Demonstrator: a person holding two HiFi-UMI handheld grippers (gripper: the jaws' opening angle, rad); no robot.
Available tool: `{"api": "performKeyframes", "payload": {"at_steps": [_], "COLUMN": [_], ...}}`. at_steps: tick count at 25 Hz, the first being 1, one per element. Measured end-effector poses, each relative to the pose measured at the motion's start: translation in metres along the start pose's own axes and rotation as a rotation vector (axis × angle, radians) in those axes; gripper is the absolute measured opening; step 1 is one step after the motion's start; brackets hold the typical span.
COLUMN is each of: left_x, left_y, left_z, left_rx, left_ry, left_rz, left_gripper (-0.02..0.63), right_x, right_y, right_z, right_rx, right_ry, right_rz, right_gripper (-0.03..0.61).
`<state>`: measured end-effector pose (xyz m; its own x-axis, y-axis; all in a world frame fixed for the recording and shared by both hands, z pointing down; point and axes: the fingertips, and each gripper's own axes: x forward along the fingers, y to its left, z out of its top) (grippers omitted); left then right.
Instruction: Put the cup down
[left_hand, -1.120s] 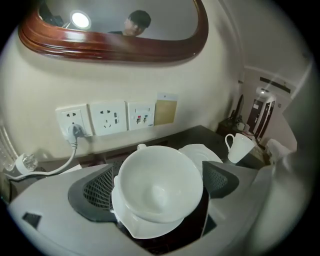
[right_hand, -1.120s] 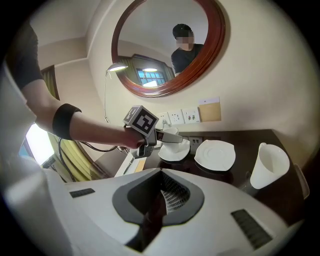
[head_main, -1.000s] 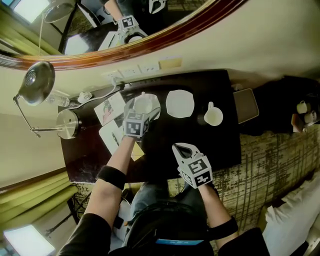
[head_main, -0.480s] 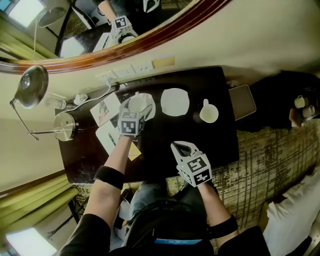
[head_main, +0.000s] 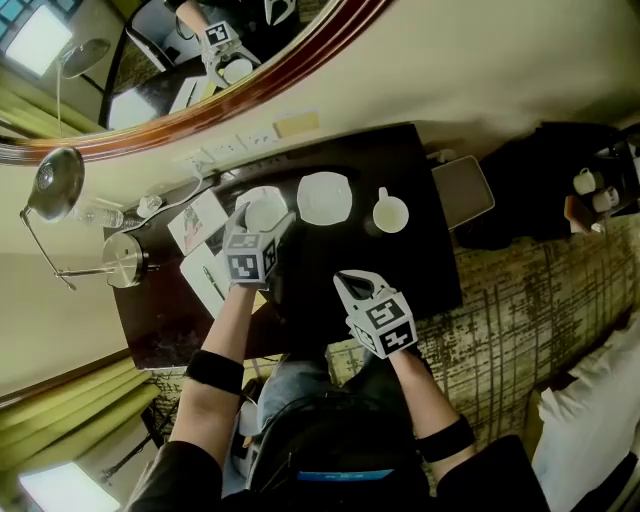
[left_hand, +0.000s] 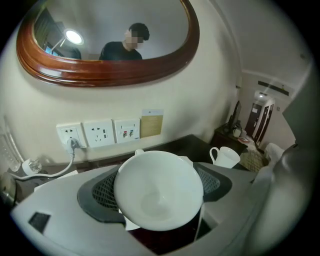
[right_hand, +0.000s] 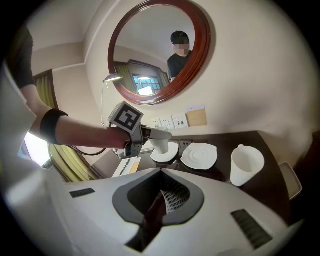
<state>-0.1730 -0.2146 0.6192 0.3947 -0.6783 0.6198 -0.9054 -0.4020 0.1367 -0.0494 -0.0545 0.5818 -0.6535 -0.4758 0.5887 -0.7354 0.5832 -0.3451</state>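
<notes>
Closest to the person, the right tool (head_main: 347, 281) hangs over the near edge of the dark surface (head_main: 405, 265), its jaws pressed together with nothing between them. Beyond it and to its left, the left tool (head_main: 262, 222) reaches over the surface. Its jaws have just been closing and now stand wide, with the pads pressed on both sides of a white cup (left_hand: 159, 190). The cup is empty and tips its open mouth back toward that tool's camera.

The right gripper view shows the cup held over the left of 2 white saucers (right_hand: 172, 151). Whether its foot clears that saucer cannot be told. The 2nd saucer (right_hand: 199, 156) lies just beside the 1st, bare. Right of it stands 1 white mug (right_hand: 247, 165), upright, apart from both saucers.

Left of the saucers, printed sheets (head_main: 198, 222) lie on the surface, and past them stands a metal desk lamp (head_main: 122, 262). On the wall behind the surface is a row of sockets (left_hand: 100, 132), with a white cable plugged into the leftmost. Above them hangs a round mirror with a red-brown wooden frame (left_hand: 100, 70), which reflects the person.
</notes>
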Motion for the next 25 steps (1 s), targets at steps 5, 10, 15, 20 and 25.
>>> {"api": "performKeyframes", "payload": {"at_steps": [5,10,15,20,25], "left_x": [-0.016,-0.027,-0.026,-0.019,-0.006], "left_y": [-0.059,-0.128,-0.185,-0.231,-0.259], "left_z": [-0.001,-0.011,-0.022,-0.029,-0.043], "left_rx": [-0.027,-0.048,-0.091,-0.101,-0.109], "left_ry": [-0.006,-0.001,-0.001,-0.008,-0.021], "left_rz": [-0.021,-0.036,-0.022,-0.01,0.018], "left_gripper": [0.434,0.434,0.434,0.434,0.434], "right_x": [-0.029,-0.055,-0.078,-0.097,-0.109], "right_y": [-0.025,-0.057,-0.092,-0.121,-0.148], "right_z": [0.006,-0.001,-0.002,0.001,-0.004], "right_rx": [0.0,0.002,-0.013,-0.011,-0.032], "right_ry": [-0.029,-0.044,-0.05,-0.047,-0.036], "right_rz": [-0.021,-0.037,-0.06,-0.073,-0.085], "right_gripper": [0.0,0.0,0.0,0.0,0.0]}}
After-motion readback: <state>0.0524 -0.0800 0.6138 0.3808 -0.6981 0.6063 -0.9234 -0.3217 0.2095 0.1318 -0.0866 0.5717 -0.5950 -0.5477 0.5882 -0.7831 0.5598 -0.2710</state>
